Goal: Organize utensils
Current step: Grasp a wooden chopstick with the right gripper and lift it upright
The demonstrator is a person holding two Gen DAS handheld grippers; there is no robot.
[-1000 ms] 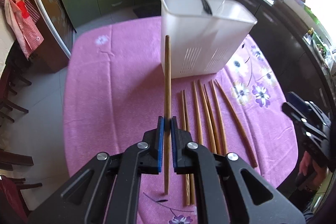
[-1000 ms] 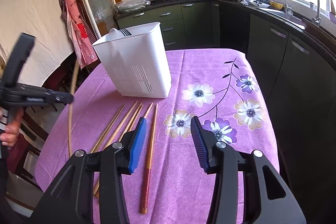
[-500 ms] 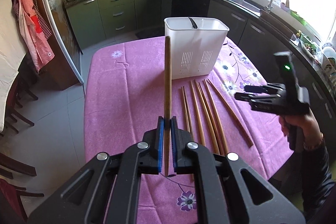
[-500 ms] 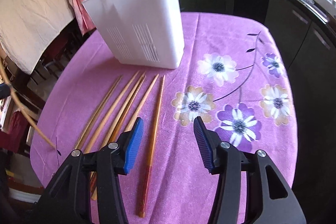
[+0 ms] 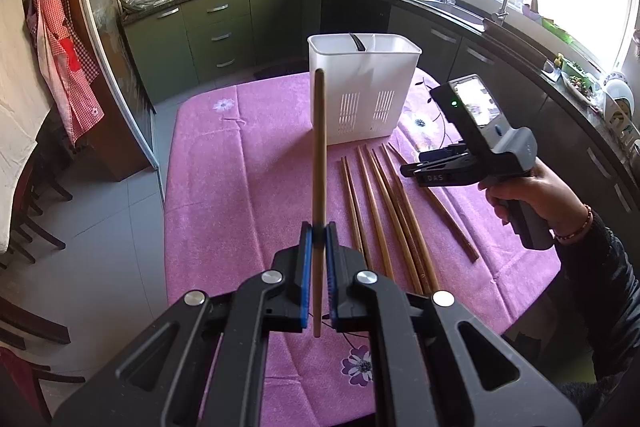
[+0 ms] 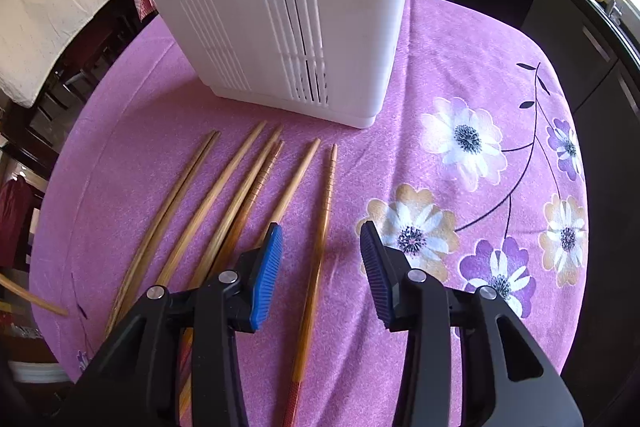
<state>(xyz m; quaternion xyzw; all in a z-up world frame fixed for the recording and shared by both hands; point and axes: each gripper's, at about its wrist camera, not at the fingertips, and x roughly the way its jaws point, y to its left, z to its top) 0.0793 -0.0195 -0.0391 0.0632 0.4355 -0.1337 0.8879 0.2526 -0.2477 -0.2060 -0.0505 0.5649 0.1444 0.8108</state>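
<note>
Start nearest you: your right gripper (image 6: pixel 320 267) points steeply down at the pink flowered tablecloth (image 6: pixel 460 67), its jaws closing but not yet touching anything. Between the blue pads (image 6: pixel 266 267) lies the rightmost chopstick (image 6: pixel 320 247), the one with a red butt end. Its long axis runs straight away from you, nearly in line with the fingers — so the pads face its sides and can pinch it across its width. It sits closer to the left pad than the right, so I judge that pad meets the wood first and may nudge it sideways.

Left of it the other loose chopsticks (image 6: pixel 224 211) fan out on the cloth, tips toward the holder, the nearest one just beside the left pad.

Beyond their tips stands the white slotted utensil holder (image 6: pixel 280 7), upright, straight ahead.

Your left gripper (image 5: pixel 316 267) is pinched tight on a single chopstick (image 5: pixel 319 147) — held nearly upright above the table, short of the holder. The right hand (image 5: pixel 536 195) is the one nearer the row on the cloth.
</note>
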